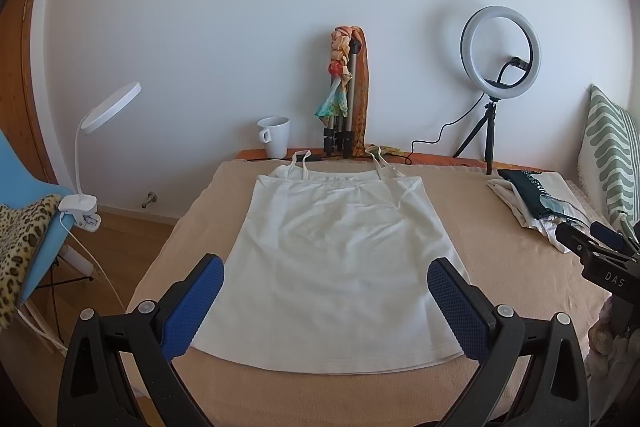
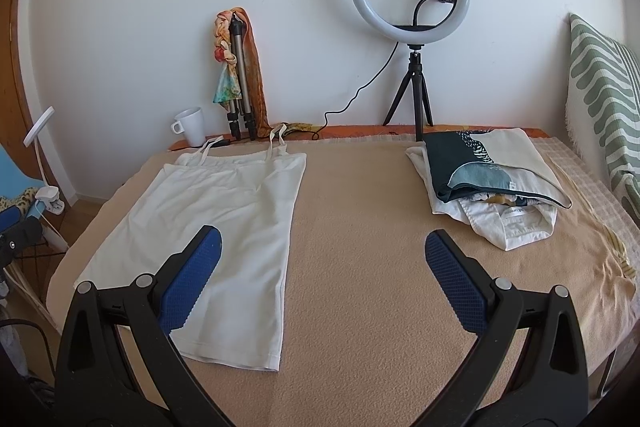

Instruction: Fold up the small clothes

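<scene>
A white strappy top (image 1: 332, 251) lies flat on the beige blanket (image 1: 520, 267), straps toward the wall, hem toward me. My left gripper (image 1: 326, 281) is open and empty, held above the top's lower half. The top also shows in the right wrist view (image 2: 224, 227), at the left. My right gripper (image 2: 322, 253) is open and empty, above bare blanket (image 2: 360, 227) just right of the top; its left finger overlaps the top in view. The right gripper's body shows at the right edge of the left wrist view (image 1: 600, 259).
A pile of folded clothes (image 2: 488, 179) lies at the right of the bed. A ring light on a tripod (image 2: 410, 7), a folded tripod with scarves (image 2: 240, 75) and a white mug (image 2: 190, 125) stand by the wall. A patterned cushion (image 2: 604, 95) is at right, a clamp lamp (image 1: 100, 131) and blue chair (image 1: 36, 239) at left.
</scene>
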Demonstrator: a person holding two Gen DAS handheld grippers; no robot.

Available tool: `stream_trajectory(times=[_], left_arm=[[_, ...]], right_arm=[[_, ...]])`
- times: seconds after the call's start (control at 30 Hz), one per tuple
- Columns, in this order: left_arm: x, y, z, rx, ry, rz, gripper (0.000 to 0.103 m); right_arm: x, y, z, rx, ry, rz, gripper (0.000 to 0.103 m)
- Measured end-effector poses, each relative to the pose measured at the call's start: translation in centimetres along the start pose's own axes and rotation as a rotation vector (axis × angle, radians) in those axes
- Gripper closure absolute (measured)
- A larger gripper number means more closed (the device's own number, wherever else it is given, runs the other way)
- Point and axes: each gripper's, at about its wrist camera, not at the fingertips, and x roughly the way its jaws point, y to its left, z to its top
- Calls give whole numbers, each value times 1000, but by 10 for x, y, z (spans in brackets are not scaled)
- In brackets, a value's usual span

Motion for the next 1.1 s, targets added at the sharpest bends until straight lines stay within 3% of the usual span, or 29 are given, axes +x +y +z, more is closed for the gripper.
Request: stream_trajectory(times=[1.1], left_arm=[[3, 2, -4, -3, 8, 6, 0]], right_arm=[[2, -2, -3, -11, 7, -28, 0]])
